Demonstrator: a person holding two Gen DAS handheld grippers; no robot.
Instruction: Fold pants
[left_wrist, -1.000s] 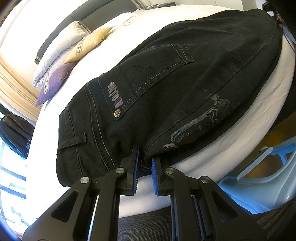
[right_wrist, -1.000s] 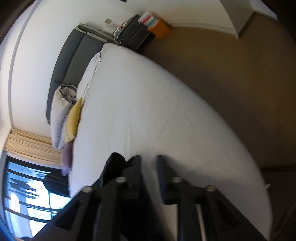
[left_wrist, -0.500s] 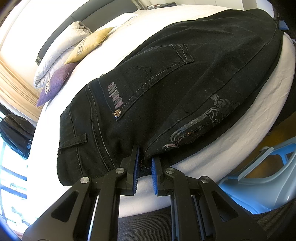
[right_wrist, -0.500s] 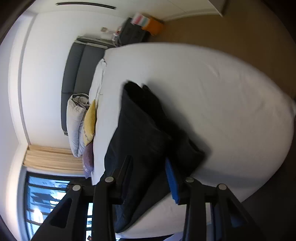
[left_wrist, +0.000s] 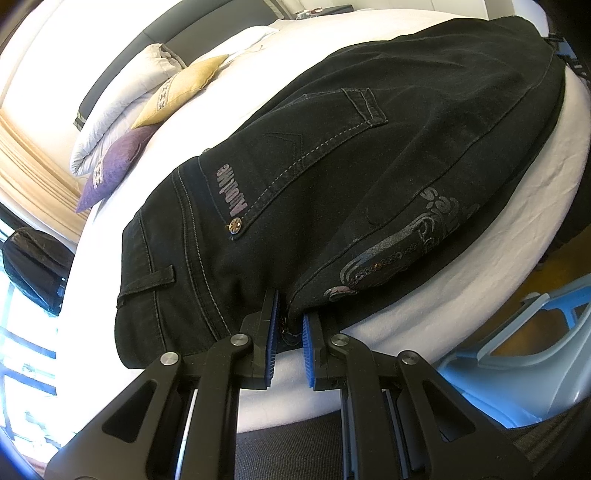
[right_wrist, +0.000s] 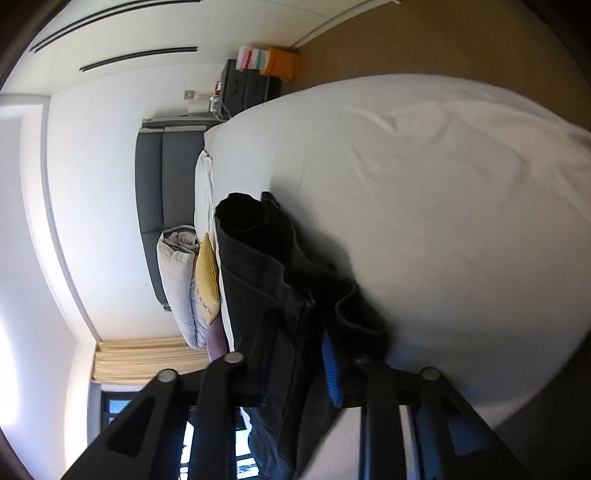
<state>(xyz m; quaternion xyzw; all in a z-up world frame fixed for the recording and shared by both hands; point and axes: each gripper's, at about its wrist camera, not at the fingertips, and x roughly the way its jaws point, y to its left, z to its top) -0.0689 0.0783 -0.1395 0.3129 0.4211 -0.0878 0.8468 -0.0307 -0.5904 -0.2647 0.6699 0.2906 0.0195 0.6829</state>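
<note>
One pair of black pants (left_wrist: 332, 177) lies on the white bed (left_wrist: 535, 229), waistband end toward the near edge. The left gripper (left_wrist: 289, 332) has its jaws narrowly parted at that edge, a bunched seam of the waistband hem sitting between the blue pads; the pads appear closed on the fabric. The right gripper (right_wrist: 295, 354) has its jaws set wider, with a thick fold of the pants (right_wrist: 266, 280) lifted up between them and draped over the right-hand finger; whether the pads actually press the cloth cannot be told. Three cushions are counted at the headboard: one grey-white (left_wrist: 122, 110), one yellow (left_wrist: 181, 92), one purple (left_wrist: 114, 170). Only the left wrist view shows the back pocket and printed decoration, and a blue chair (left_wrist: 517, 369) beside the bed. Only the right wrist view shows the open leg cuff, a dark nightstand (right_wrist: 247, 85) and an orange bin (right_wrist: 282, 66).
</note>
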